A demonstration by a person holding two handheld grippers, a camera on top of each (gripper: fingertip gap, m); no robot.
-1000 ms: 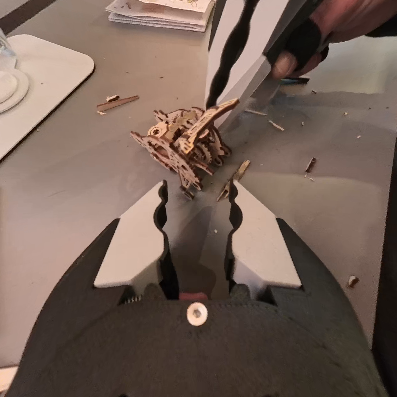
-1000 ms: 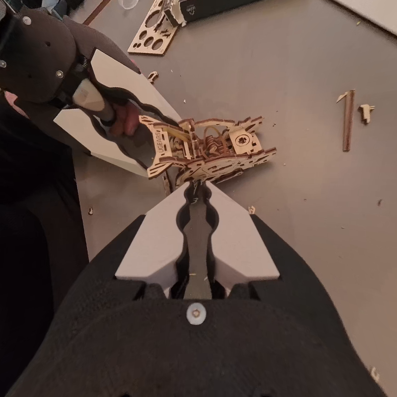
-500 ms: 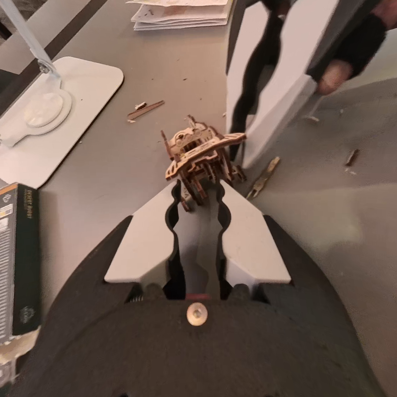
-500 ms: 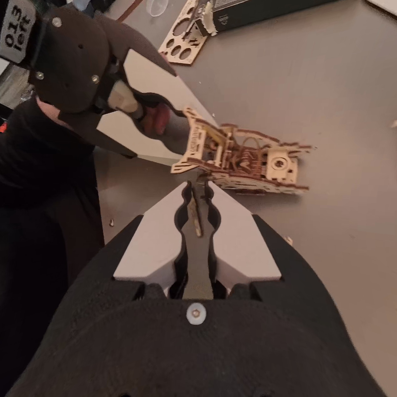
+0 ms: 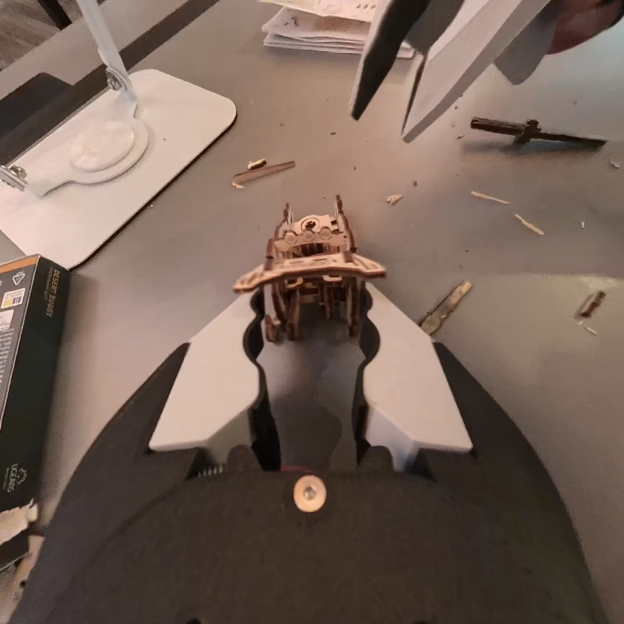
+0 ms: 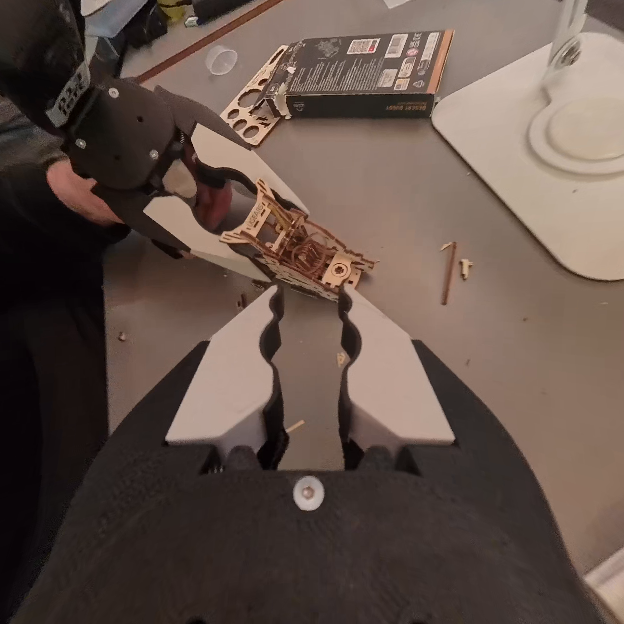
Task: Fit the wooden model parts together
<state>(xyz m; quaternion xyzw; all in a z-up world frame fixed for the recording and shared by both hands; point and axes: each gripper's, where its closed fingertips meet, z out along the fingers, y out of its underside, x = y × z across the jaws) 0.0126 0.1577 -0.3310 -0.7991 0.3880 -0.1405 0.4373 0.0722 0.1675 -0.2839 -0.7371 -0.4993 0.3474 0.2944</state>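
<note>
The wooden model (image 6: 297,250) rests on the grey surface (image 6: 439,354), its near end between the fingers of the left hand-held gripper (image 5: 310,304), which looks clamped on its sides. Its long axis runs straight away from that gripper. The right hand-held gripper (image 6: 309,293) is open and empty, tips just short of the model's flank, side-on to it. A loose wooden strip (image 5: 442,309) lies just to the right; a box (image 6: 364,77), lamp base (image 6: 506,169) and wood splinters sit well apart.
</note>
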